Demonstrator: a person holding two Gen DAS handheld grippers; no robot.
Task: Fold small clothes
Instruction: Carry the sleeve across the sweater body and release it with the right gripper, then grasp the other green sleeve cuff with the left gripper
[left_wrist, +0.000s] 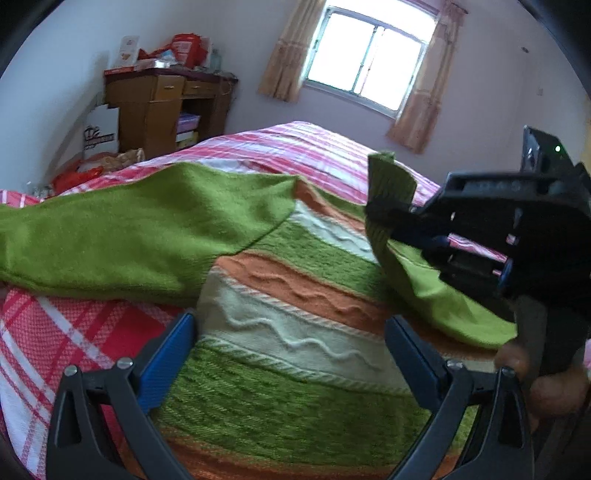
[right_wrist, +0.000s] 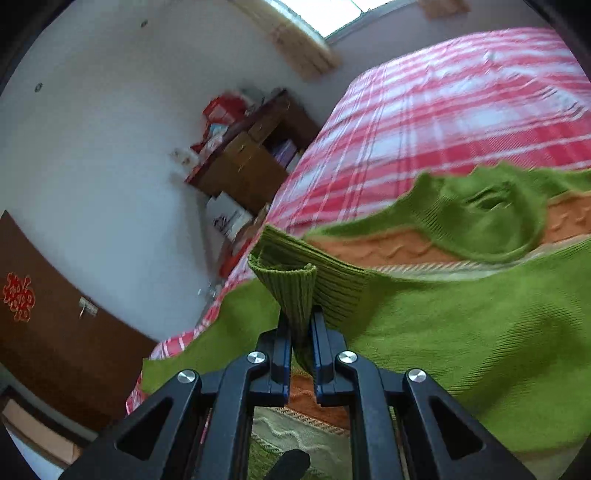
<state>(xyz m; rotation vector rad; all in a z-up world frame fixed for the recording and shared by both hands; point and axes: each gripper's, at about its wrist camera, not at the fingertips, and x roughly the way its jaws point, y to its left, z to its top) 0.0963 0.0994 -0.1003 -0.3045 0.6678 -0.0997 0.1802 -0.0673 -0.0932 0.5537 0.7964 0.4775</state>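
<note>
Striped knit sweater (left_wrist: 295, 295) spread flat on a bed, bands of green, orange and cream with raised wavy cable lines; fuzzy plain-green sleeve (left_wrist: 147, 236) folded across the chest toward the left. Other sleeve lifted off the body, its ribbed cuff (right_wrist: 295, 291) pinched between the closed fingers of the right gripper (right_wrist: 301, 325), cuff end standing up above the pads. Ribbed round neckline (right_wrist: 491, 214) lying beyond, on the orange band. Left gripper (left_wrist: 291, 332) low over the hem, blue-padded fingers (left_wrist: 173, 350) wide apart with nothing between them, straddling the cream and green stripes. Underneath, a woven bedspread (left_wrist: 55, 332) in red, pink and white plaid. Past the bed, a brown wooden desk (left_wrist: 162, 107) with drawers, piled with red packages and boxes, writing too blurred to read. Window (left_wrist: 369, 55) with peach curtains in the pale wall. Dark wooden door (right_wrist: 55, 332) with a red paper ornament (right_wrist: 18, 297).
</note>
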